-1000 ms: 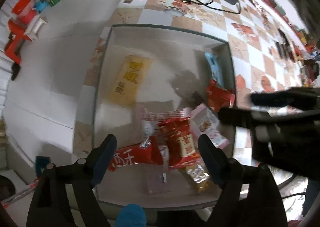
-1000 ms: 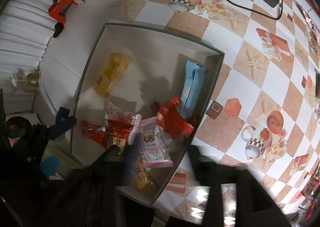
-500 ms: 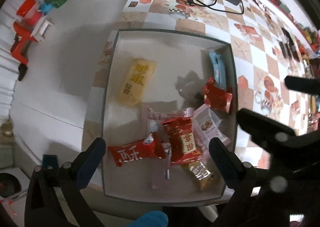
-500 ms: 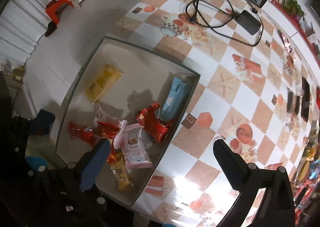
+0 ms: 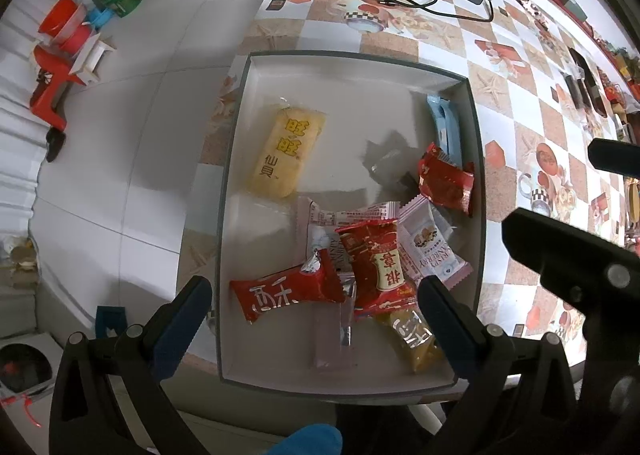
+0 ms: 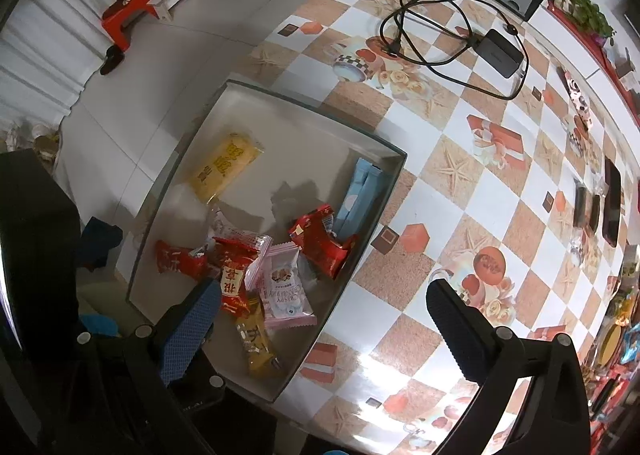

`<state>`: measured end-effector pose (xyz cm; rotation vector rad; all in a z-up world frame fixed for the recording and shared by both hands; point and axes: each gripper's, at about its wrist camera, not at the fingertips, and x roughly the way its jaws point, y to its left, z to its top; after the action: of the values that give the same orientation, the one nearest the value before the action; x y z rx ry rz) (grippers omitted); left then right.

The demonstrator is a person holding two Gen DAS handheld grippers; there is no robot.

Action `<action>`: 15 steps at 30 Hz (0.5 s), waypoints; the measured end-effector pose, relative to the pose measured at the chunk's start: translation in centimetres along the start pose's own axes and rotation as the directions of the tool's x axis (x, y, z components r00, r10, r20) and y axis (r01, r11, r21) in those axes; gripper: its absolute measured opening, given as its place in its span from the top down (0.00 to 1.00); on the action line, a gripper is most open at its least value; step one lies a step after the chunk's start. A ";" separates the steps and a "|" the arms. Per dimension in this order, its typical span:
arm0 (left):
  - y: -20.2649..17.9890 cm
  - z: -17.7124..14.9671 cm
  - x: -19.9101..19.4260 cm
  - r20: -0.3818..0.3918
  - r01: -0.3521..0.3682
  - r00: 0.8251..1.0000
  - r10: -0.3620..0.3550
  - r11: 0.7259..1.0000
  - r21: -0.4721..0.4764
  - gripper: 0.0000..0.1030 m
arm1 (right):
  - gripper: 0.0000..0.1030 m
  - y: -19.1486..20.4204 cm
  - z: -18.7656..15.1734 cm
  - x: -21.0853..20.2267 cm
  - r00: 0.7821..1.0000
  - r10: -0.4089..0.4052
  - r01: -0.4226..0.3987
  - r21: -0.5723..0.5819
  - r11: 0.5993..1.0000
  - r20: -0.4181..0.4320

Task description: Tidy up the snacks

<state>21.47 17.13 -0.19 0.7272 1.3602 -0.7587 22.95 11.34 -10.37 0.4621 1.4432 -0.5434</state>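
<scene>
Big checked counter (image 6: 460, 183) fills the view, its patterned cloth running off to the right. At its near left corner sits the shallow grey tray (image 5: 352, 67), and that's where all the snacks are. Above it hangs the left gripper (image 5: 316, 307), fingers spread wide with nothing between them; the right gripper (image 6: 320, 307) hovers over the tray's right edge, fingers just as wide and empty too. Inside the tray, the yellow rice-cracker pack (image 5: 286, 151) lies alone toward the far left. A pale blue packet (image 5: 444, 127) leans along the right wall, a red wrapper (image 5: 446, 181) just beside it. Nearer, it's a heap: a red bar (image 5: 284, 293), a red packet (image 5: 378, 263) on top, a pink cranberry packet (image 5: 430, 247) and a gold bar (image 5: 414, 339) overlapping. Far back, a black charger (image 6: 500, 51) and its cable rest on the counter.
</scene>
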 end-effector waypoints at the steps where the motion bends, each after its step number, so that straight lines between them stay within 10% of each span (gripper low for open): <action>1: 0.0 0.0 -0.1 0.001 0.000 1.000 0.000 1.000 0.000 0.00 | 0.00 0.0 0.0 0.0 1.000 0.000 0.000 0.001 1.000 0.000; 15: -0.1 -0.5 -0.6 0.019 -0.021 1.000 0.021 1.000 -0.009 0.00 | 0.00 0.4 -0.3 -0.2 1.000 0.003 -0.003 -0.010 1.000 -0.004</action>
<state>21.08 17.51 0.38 0.7244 1.3357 -0.7414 22.91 11.83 -10.19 0.4580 1.4484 -0.5324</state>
